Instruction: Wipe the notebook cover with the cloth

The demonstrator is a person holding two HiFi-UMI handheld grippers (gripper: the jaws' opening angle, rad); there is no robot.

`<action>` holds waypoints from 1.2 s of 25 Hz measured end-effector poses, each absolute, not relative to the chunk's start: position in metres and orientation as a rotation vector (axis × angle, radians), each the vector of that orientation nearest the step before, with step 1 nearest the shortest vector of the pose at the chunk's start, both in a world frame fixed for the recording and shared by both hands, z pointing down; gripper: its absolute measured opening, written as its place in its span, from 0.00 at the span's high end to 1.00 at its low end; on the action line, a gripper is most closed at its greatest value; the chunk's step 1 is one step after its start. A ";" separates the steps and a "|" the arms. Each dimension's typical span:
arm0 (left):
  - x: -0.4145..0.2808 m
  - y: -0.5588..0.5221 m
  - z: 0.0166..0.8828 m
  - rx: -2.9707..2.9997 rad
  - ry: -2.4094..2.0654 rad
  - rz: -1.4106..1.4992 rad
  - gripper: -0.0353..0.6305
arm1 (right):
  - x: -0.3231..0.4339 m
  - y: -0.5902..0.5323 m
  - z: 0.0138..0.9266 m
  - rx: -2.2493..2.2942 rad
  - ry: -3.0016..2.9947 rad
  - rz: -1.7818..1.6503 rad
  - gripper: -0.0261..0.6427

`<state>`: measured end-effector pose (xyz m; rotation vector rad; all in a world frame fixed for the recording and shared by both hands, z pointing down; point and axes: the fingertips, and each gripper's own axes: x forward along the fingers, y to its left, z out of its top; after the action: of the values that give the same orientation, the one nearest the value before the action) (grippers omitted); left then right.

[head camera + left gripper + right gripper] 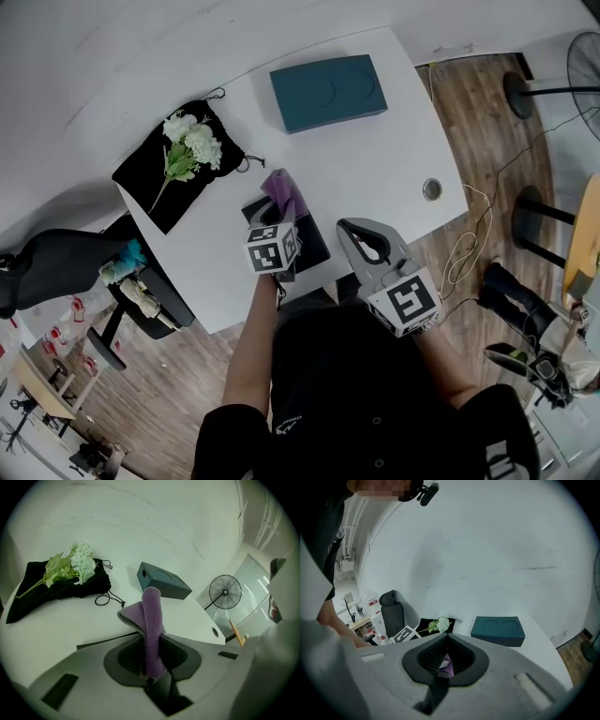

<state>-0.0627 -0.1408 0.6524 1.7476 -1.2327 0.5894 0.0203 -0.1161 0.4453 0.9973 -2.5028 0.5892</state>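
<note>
Right now the left gripper [150, 644] has its jaws pinched on the purple cloth [151, 611]. The cloth stands up past the tips in a folded roll, with a loose flap hanging to the left. The right gripper [445, 639] sits at the lower right of the head view with its jaws together and nothing in them; the scrap of purple seen through its hollow is the cloth farther off.

Just under the left gripper lies the dark notebook [316, 242], flat on the white table [375, 169], near the table's front edge in the middle of the frame. The gripper and cloth cover a good part of it. From what shows, its long axis seems to run from the upper left of the frame down to the lower right, roughly square with the table's sides and pointing towards the person.

I'd say the wiping is about to begin or only just under way. To do it well, tip the gripper so the loose fold lies flat on the cover, not the jaw tips. Then stroke along the long axis with light pressure. The free gripper could press a corner if the book starts to slide.

Farther back, a teal box [328, 91] stands at the upper middle. A black bag [150, 183] with white flowers [192, 145] lies at the upper left.
</note>
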 end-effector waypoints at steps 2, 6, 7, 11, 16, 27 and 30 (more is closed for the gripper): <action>-0.063 -0.141 0.653 1.753 -1.233 0.606 0.82 | 0.021 -0.116 0.446 1.005 -2.501 0.588 0.95; -0.064 -0.142 0.655 1.779 -1.239 0.665 0.82 | 0.020 -0.116 0.445 1.014 -2.502 0.588 0.95; -0.064 -0.142 0.655 1.782 -1.238 0.673 0.82 | 0.019 -0.115 0.445 1.015 -2.502 0.588 0.95; -0.068 -0.139 0.657 1.778 -1.242 0.674 0.82 | 0.017 -0.114 0.446 1.016 -2.503 0.591 0.95; -0.074 -0.136 0.656 1.767 -1.256 0.661 0.82 | 0.015 -0.114 0.446 1.002 -2.505 0.582 0.95; -0.087 -0.131 0.658 1.753 -1.281 0.684 0.82 | 0.006 -0.111 0.448 0.972 -2.512 0.574 0.95; -0.090 -0.129 0.658 1.757 -1.281 0.695 0.82 | 0.005 -0.110 0.449 0.969 -2.511 0.576 0.95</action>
<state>-0.0897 -0.1295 0.6580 1.7570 -1.2809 0.6953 0.0045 -0.1102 0.4485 0.9692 -2.5105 0.5757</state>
